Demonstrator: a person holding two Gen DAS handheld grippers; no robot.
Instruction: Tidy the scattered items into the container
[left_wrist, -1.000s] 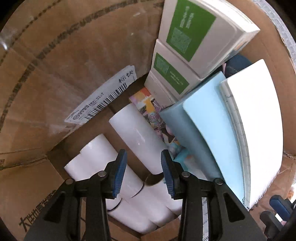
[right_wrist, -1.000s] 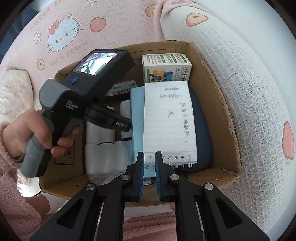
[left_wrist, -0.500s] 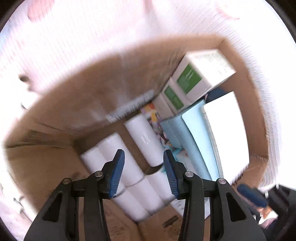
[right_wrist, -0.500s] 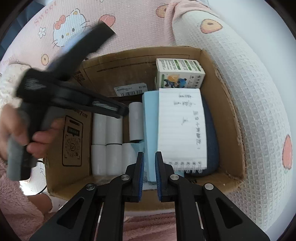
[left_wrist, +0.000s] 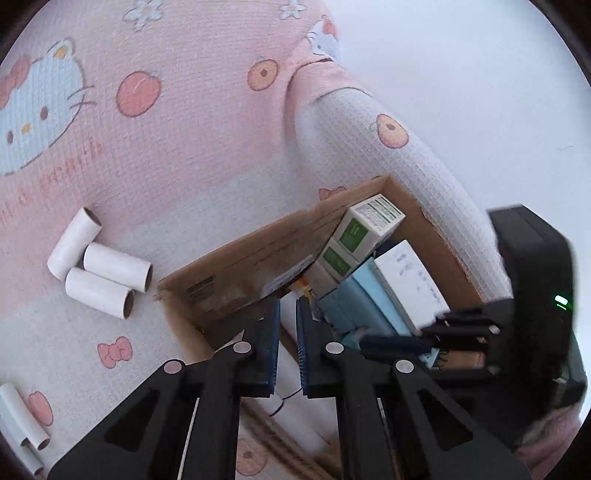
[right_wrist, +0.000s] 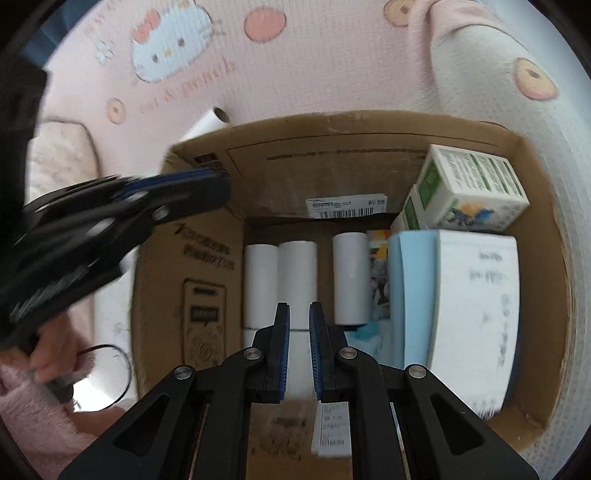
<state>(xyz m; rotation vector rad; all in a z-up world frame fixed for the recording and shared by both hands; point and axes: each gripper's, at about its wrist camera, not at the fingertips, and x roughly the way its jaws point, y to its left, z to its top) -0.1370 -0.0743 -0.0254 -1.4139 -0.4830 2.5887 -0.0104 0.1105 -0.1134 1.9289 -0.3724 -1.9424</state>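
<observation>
A cardboard box (right_wrist: 369, 147) (left_wrist: 240, 258) holds several white paper rolls (right_wrist: 295, 273), a blue pad, a white notepad (right_wrist: 476, 295) and green-and-white cartons (right_wrist: 469, 192). My left gripper (left_wrist: 287, 332) is shut and empty, above the box's left side; it also shows blurred in the right wrist view (right_wrist: 207, 181). My right gripper (right_wrist: 298, 332) is shut and empty over the box's near wall. Three white rolls (left_wrist: 99, 266) lie on the pink blanket left of the box. More rolls (left_wrist: 18, 424) lie at the lower left.
The box rests on a pink Hello Kitty blanket (left_wrist: 166, 129). A white waffle cushion (left_wrist: 424, 177) runs along the box's right side. One roll (right_wrist: 210, 122) lies behind the box's far left corner. The right gripper's body (left_wrist: 532, 295) is at the right.
My left gripper has risen out of the box, closed its jaws and swung left, bringing the loose rolls into view. My right gripper has moved closer over the box.
</observation>
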